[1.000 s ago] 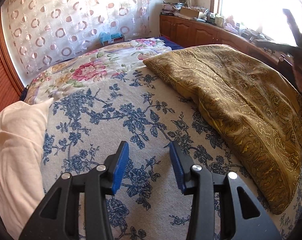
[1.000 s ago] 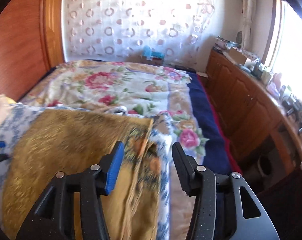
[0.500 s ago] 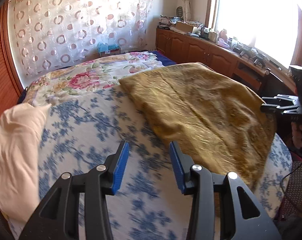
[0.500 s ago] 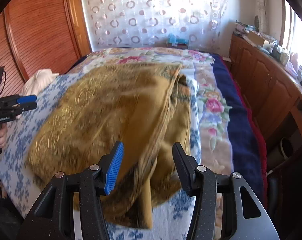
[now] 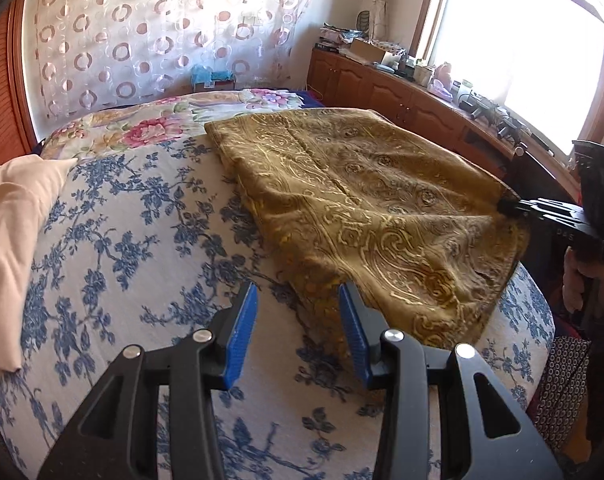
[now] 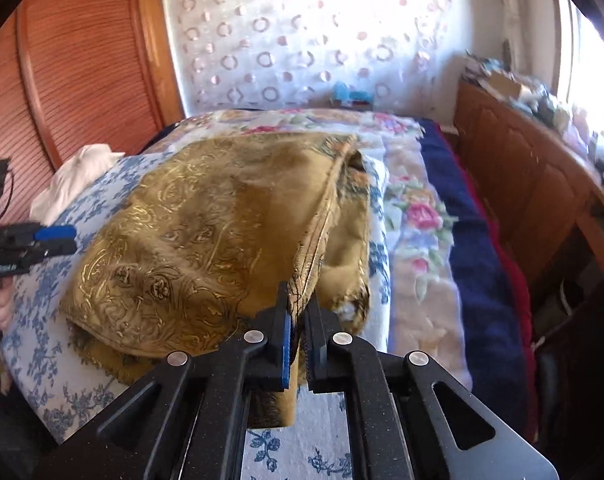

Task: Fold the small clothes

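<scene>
Pinching gold cloth [image 6: 205,240] edge: right gripper [image 6: 297,320] (jaws clamped); left gripper [image 5: 297,312] spread above bedspread [image 5: 141,240].

— How's the light where you are?
— Strong daylight from the window [image 5: 518,40] on my right, blown out white. Right-wrist view is softly blurred; both curve and darken at the corners.

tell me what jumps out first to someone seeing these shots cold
The gold patterned cloth dominates, spread over the blue floral bedspread. The right gripper is shut on the cloth's near edge, lifting a ridge of fabric, while the left gripper is open at the cloth's other near corner. A cream pillow lies at the bed's left edge.
</scene>
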### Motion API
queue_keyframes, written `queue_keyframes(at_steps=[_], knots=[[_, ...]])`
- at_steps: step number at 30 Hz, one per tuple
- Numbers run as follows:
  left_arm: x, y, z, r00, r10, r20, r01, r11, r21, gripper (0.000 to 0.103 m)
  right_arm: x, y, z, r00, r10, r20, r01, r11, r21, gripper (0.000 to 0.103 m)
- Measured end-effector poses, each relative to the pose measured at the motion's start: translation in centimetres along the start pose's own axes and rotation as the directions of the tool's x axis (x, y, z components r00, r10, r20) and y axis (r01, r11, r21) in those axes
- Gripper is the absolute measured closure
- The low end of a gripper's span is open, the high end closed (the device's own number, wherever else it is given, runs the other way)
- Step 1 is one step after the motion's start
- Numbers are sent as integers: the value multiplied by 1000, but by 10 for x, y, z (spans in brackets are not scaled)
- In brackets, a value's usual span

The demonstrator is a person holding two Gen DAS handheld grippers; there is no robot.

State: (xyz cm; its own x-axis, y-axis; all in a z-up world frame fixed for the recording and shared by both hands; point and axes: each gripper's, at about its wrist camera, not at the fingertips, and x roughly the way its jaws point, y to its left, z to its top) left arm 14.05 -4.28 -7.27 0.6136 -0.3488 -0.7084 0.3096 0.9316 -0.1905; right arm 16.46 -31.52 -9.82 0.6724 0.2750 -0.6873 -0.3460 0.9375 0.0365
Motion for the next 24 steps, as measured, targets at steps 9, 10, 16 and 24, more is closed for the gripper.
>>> queue_keyframes(at_steps=[9, 10, 16, 24], knots=[[9, -6, -7, 1000, -22, -19, 21, 999, -27, 62, 14, -5, -9, 996, -84, -5, 84, 996, 30, 44], [10, -7, -8, 1000, -22, -21, 21, 1000, -23, 62, 15, -7, -9, 996, -88, -4, 88, 995, 38, 38], [16, -12, -17, 999, -25, -48, 23, 999, -28, 62, 27, -15, -10, 997, -74, -38, 77, 994, 80, 31], [23, -17, -25, 997, -29, -72, 28, 999, -16, 62, 37, -18, -9, 998, -27, -64, 34, 993, 112, 30]])
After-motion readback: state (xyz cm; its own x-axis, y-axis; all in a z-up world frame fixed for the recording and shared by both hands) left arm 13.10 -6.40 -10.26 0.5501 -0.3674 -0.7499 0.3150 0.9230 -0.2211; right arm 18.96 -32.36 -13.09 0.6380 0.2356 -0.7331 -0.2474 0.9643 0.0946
